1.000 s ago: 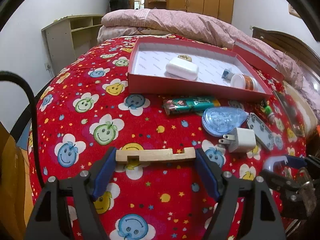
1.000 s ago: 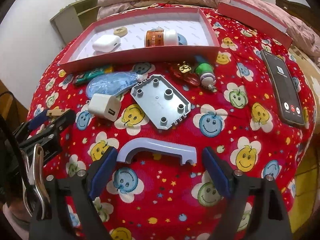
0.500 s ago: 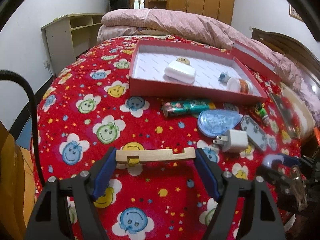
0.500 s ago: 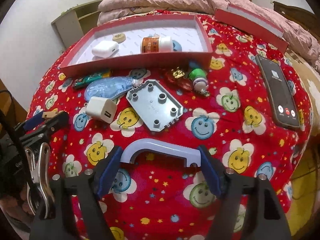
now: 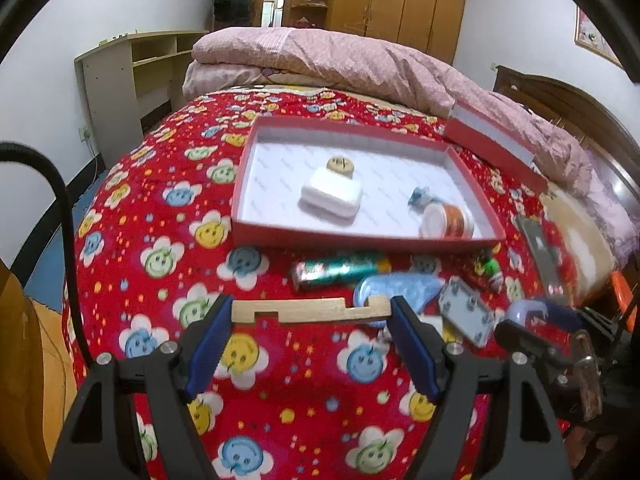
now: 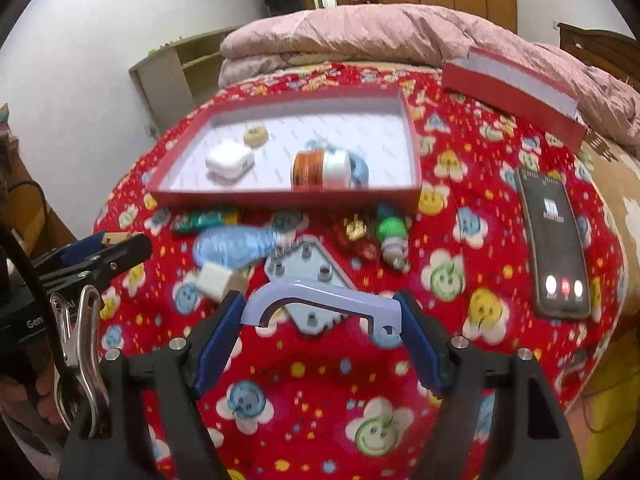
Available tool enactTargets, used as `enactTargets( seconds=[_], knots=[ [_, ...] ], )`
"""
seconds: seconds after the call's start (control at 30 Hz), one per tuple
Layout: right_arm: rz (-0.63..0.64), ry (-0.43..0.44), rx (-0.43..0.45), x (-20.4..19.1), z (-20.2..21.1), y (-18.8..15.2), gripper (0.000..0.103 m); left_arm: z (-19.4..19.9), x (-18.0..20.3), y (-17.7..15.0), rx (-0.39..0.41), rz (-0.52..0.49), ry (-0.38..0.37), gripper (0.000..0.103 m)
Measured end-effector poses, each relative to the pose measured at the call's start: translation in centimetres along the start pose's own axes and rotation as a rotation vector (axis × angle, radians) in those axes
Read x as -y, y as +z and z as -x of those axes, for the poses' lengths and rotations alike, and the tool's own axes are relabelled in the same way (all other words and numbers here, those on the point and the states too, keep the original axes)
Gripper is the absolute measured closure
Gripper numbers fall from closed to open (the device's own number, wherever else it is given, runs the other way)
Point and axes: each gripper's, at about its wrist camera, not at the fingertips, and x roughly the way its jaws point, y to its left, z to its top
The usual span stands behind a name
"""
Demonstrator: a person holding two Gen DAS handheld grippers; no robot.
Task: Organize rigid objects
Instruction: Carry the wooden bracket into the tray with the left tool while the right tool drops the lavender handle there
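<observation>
My left gripper (image 5: 311, 312) is shut on a notched wooden bar (image 5: 308, 310), held above the red bedspread in front of the red tray (image 5: 360, 236). My right gripper (image 6: 322, 310) is shut on a lilac plastic handle (image 6: 324, 300), held above the grey plate (image 6: 310, 268). The red tray (image 6: 280, 198) holds a white case (image 6: 229, 159), a round wooden disc (image 6: 255, 136), an orange-labelled jar (image 6: 320, 169) and a small blue item. A green lighter (image 5: 340, 271), a blue teardrop piece (image 5: 396, 290), a white charger (image 6: 214, 279) and a green toy (image 6: 391, 232) lie in front of the tray.
A black phone (image 6: 554, 240) lies at the right on the bedspread. The red box lid (image 6: 512, 96) rests at the back right against a pink quilt (image 6: 380, 36). A shelf unit (image 5: 128, 76) stands at the left wall.
Both grippers have risen and moved toward the tray, each carrying its piece. The loose objects on the bedspread have not moved.
</observation>
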Motion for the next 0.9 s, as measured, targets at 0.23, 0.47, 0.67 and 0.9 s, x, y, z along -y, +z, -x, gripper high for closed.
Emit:
enactTargets(
  seconds=[0.23, 0.47, 0.67, 0.9],
  knots=[
    [0.013, 0.025, 0.043, 0.6, 0.3, 3.6, 0.026, -0.5, 0.8, 3.7, 0.024, -0.021, 0.004, 0.022],
    [0.021, 0.046, 0.064, 1.2, -0.6, 7.2, 0.026, -1.8, 1.1, 7.3, 0.018, -0.033, -0.009, 0.022],
    [0.025, 0.048, 0.065, 1.4, -1.8, 9.5, 0.026, -3.4, 1.4, 9.5, 0.006, -0.035, -0.015, 0.022],
    [0.027, 0.048, 0.051, 1.9, -3.9, 11.8, 0.026, -6.1, 1.4, 11.5, -0.009, -0.050, -0.004, 0.022]
  ],
)
